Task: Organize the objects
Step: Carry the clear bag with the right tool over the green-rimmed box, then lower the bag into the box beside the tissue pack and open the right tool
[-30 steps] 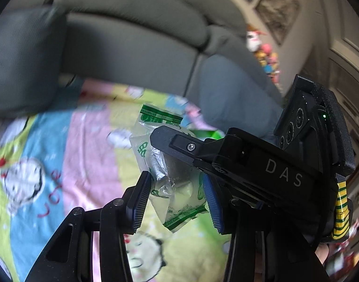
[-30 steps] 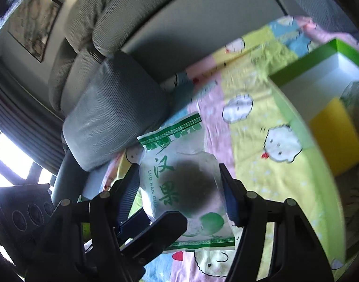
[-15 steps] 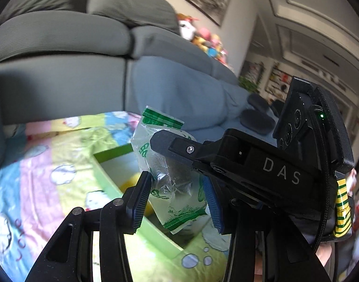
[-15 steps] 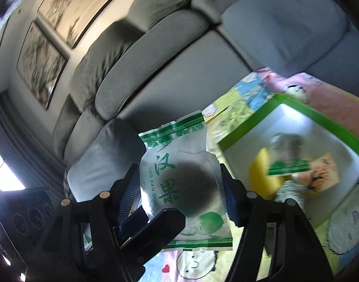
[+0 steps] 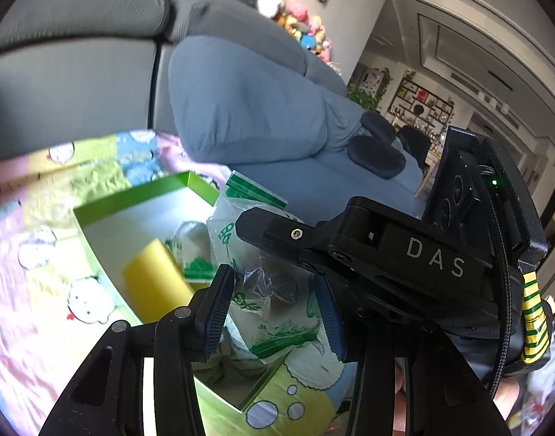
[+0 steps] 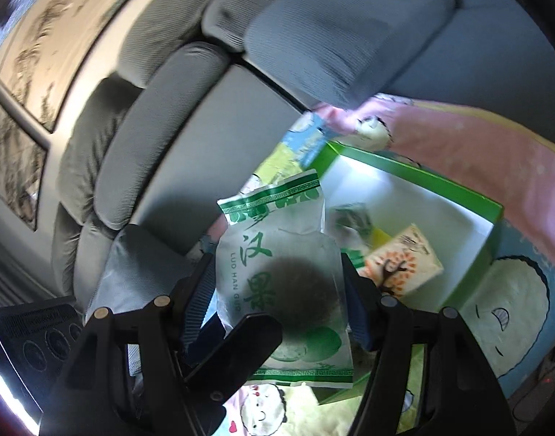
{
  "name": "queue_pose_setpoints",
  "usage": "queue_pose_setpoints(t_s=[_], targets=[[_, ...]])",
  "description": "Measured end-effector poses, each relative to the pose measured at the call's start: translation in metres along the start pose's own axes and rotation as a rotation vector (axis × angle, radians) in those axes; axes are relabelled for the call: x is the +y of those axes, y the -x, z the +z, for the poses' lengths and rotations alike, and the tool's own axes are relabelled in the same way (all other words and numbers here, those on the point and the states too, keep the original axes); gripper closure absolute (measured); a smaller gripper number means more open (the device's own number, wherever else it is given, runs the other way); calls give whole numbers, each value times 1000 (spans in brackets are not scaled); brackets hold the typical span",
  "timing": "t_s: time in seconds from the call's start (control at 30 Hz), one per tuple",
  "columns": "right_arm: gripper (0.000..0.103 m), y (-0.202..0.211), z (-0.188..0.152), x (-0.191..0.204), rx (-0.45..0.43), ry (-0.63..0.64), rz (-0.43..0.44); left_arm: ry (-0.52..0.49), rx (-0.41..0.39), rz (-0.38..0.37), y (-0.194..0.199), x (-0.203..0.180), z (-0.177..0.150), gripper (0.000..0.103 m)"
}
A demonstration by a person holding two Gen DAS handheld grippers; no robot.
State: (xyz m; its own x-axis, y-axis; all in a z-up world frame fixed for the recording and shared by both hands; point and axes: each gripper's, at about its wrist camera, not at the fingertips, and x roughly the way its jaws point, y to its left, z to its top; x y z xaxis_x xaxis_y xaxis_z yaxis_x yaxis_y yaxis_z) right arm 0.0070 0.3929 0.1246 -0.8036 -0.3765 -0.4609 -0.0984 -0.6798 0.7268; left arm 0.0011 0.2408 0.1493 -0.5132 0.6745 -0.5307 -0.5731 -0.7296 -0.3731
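Observation:
A green-and-white Luo Han Guo packet (image 6: pixel 277 225) hangs flat between the fingers of my right gripper (image 6: pixel 277 283), which is shut across its width. In the left wrist view the same packet (image 5: pixel 277 330) shows crumpled and edge-on, and my left gripper (image 5: pixel 273 299) is shut on it across its thickness. The two grippers cross: the right one's black body (image 5: pixel 404 254) lies over the packet's top. Just beyond the packet stands an open green box (image 6: pixel 422 178) with a white inside, holding a yellow block (image 5: pixel 157 283), another packet (image 6: pixel 350 218) and an orange-patterned carton (image 6: pixel 404 265).
The box (image 5: pixel 132 196) rests on a pastel cartoon blanket (image 5: pixel 41 290) spread over a grey sofa (image 5: pixel 77 72). A blue-grey cushion (image 5: pixel 248 101) rises right behind the box. Plush toys (image 5: pixel 299 25) sit on the sofa back, and dark pads (image 5: pixel 379 156) lie further along the seat.
Both grippers have swung together across the blanket with the packet still held. The green box, first off to the side, now lies directly behind and below the packet.

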Motion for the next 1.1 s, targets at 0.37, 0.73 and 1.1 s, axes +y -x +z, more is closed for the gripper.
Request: queue_pose_setpoints(t_s=[0.37, 0.73, 1.1], targets=[[39, -20, -5, -10, 59, -23, -81, 92, 50, -29, -7, 19, -17, 56], [39, -38, -7, -12, 88, -27, -134, 175, 77, -17, -15, 35, -27, 56], [38, -42, -9, -6, 80, 12, -225, 221, 105, 6, -17, 44, -29, 56]])
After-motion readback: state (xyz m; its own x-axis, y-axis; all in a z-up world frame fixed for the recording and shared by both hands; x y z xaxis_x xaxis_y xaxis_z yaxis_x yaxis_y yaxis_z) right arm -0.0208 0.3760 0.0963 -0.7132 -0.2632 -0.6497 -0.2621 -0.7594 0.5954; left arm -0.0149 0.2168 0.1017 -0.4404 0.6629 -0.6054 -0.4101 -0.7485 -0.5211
